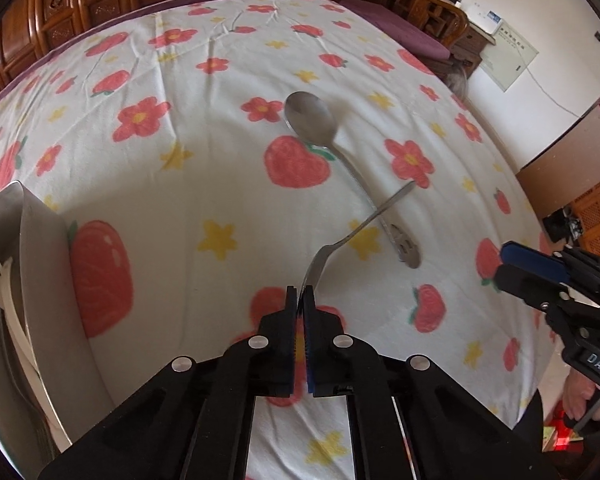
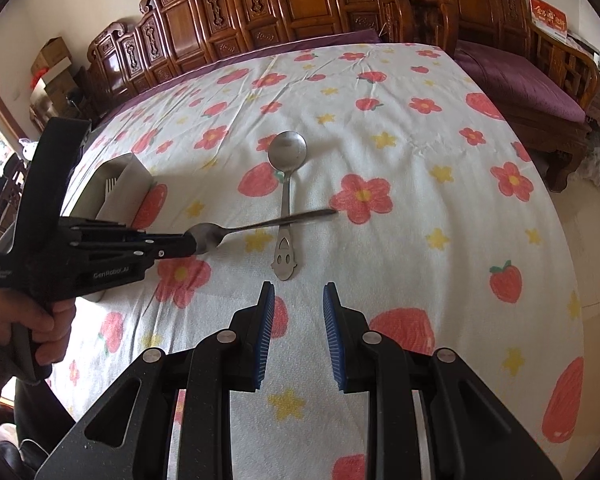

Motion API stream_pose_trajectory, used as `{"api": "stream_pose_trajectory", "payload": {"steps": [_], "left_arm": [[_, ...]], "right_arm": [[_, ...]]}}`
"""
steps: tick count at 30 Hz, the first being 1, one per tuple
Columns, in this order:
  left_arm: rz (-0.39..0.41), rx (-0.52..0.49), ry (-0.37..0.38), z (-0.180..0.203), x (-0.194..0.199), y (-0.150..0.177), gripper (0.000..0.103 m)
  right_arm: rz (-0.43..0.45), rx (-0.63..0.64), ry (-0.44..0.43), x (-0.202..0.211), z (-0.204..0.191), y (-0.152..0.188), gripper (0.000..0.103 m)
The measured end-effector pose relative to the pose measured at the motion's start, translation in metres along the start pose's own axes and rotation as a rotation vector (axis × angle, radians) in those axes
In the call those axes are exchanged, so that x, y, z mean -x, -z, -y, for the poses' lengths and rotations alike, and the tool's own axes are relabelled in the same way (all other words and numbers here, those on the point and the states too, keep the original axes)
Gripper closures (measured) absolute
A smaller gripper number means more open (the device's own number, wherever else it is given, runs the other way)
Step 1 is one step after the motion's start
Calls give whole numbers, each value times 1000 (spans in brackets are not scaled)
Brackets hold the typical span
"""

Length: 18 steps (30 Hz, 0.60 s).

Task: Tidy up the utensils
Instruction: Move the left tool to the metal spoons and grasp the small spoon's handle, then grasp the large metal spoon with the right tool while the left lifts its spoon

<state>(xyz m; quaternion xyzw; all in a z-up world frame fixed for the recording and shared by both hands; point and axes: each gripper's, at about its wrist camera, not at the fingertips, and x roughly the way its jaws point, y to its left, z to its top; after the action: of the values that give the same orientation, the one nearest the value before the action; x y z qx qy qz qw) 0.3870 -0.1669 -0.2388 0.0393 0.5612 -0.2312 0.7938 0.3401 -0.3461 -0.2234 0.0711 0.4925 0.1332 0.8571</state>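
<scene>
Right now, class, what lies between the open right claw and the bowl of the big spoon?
In the right wrist view, ahead of the right claw lies the big spoon's own handle, crossed by the fork pinched in the left claw.

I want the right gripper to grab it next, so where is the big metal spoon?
The spoon lies on the flowered cloth straight ahead of the open right gripper, its handle crossed by the utensil held in the left gripper.
</scene>
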Motion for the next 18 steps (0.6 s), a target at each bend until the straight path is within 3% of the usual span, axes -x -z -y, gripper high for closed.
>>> {"api": "stream_pose_trajectory", "payload": {"steps": [8, 18], "left_arm": [[141, 60, -72, -9, 40, 13, 102], [249, 137, -155, -54, 92, 21, 102]], "right_arm": [[-14, 14, -15, -14, -4, -13, 76], [-59, 131, 37, -70, -25, -63, 76]]}}
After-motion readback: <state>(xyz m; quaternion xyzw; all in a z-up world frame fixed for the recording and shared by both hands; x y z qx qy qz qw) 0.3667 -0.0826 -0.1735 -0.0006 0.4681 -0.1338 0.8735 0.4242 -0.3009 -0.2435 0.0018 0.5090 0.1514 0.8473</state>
